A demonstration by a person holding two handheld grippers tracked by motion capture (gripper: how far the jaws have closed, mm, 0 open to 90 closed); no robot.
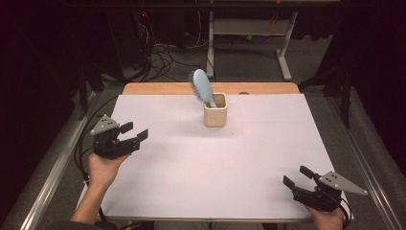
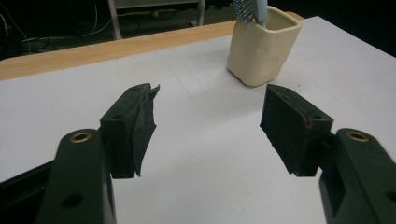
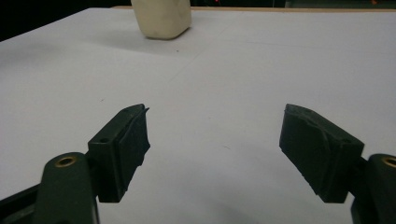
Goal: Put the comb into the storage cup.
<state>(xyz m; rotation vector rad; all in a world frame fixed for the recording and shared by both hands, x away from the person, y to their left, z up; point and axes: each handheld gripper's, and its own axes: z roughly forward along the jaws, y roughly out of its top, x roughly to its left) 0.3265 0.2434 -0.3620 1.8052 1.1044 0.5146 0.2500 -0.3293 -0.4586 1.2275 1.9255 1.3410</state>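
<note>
A light blue hairbrush [image 1: 202, 87] stands handle-down in a cream square cup [image 1: 215, 111] near the table's far middle, its bristled head leaning left above the rim. In the left gripper view the cup [image 2: 262, 45] sits ahead and to the right, with the brush's bristles [image 2: 243, 9] at the top edge. My left gripper [image 1: 134, 131] hovers open at the table's left side, nothing between its jaws. My right gripper [image 1: 296, 176] is open near the front right corner. The cup's base [image 3: 162, 17] lies far ahead in the right gripper view.
A white sheet [image 1: 215, 167] covers the wooden table [image 1: 158, 88], whose bare strip runs along the far edge. Beyond it stand a metal table frame [image 1: 249, 28] and tangled cables [image 1: 163, 52] on the floor. Metal rails [image 1: 52, 167] flank both sides.
</note>
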